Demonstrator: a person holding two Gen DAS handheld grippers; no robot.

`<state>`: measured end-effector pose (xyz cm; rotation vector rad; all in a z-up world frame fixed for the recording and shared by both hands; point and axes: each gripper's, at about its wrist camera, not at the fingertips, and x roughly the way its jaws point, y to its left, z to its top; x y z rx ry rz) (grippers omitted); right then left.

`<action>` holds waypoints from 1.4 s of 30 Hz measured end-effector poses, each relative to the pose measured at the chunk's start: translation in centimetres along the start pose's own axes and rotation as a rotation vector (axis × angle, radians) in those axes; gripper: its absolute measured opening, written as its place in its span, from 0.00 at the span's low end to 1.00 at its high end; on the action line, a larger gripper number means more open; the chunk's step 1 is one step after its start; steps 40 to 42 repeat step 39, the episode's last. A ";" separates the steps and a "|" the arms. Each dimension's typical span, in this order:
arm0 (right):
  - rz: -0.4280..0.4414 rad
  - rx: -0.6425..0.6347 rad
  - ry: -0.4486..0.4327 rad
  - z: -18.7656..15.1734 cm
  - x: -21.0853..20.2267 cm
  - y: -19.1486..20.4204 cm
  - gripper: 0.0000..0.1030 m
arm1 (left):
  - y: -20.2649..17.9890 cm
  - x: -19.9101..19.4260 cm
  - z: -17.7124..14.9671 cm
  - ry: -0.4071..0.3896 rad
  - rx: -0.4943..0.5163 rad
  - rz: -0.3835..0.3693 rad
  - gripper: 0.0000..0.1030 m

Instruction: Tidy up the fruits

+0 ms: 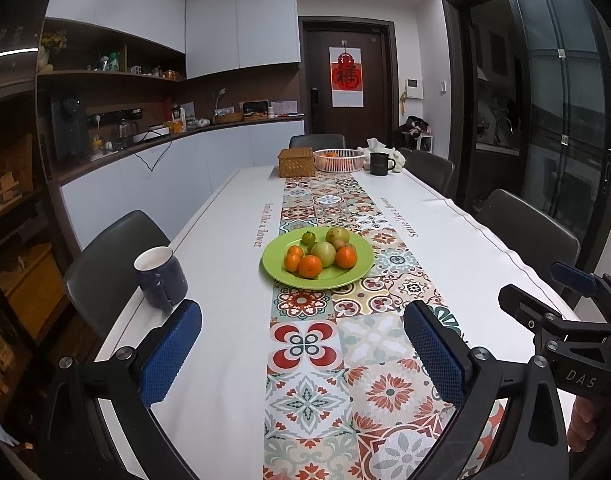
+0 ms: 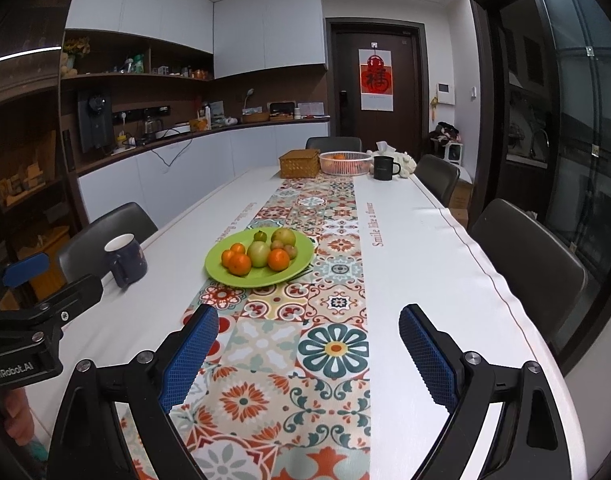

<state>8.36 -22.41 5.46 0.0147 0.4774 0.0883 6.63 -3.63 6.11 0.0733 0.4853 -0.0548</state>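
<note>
A green plate (image 1: pixel 357 276) (image 2: pixel 217 272) sits mid-table on the patterned runner, holding several fruits: oranges (image 1: pixel 310 266) (image 2: pixel 278 259), green-yellow round fruits (image 1: pixel 324 253) (image 2: pixel 259 253) and a small green one (image 1: pixel 307 237). At the far end stands a white basket (image 1: pixel 339 160) (image 2: pixel 345 162) with an orange in it. My left gripper (image 1: pixel 303 348) hovers open over the runner, short of the plate, nothing between its blue pads. My right gripper (image 2: pixel 309 350) is open too, empty, to the right of the plate; it also shows at the right edge of the left wrist view (image 1: pixel 545 292).
A dark blue mug (image 1: pixel 160 280) (image 2: pixel 125 258) stands left of the plate near the table edge. A wicker box (image 1: pixel 296 162) (image 2: pixel 299 163) and a black mug (image 1: pixel 379 163) (image 2: pixel 384 167) flank the basket. Dark chairs (image 1: pixel 105 268) (image 2: pixel 525 248) line both sides.
</note>
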 end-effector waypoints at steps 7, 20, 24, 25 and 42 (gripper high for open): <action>-0.003 -0.004 -0.001 -0.3 -0.4 0.0 0.90 | 0.3 -0.2 -0.5 -0.001 -0.008 0.010 1.00; 0.001 -0.010 0.010 -0.4 -0.9 0.3 0.90 | 0.5 0.1 -0.9 0.013 -0.015 0.016 1.00; 0.001 -0.010 0.013 -0.2 -0.8 0.3 0.90 | 0.5 0.1 -0.9 0.013 -0.016 0.017 1.00; 0.003 -0.010 0.015 -0.2 -0.8 0.4 0.90 | 0.5 0.2 -1.0 0.013 -0.015 0.016 1.00; 0.008 -0.009 0.035 -0.4 -0.1 0.2 0.90 | 0.5 0.8 -1.2 0.035 -0.015 0.025 1.00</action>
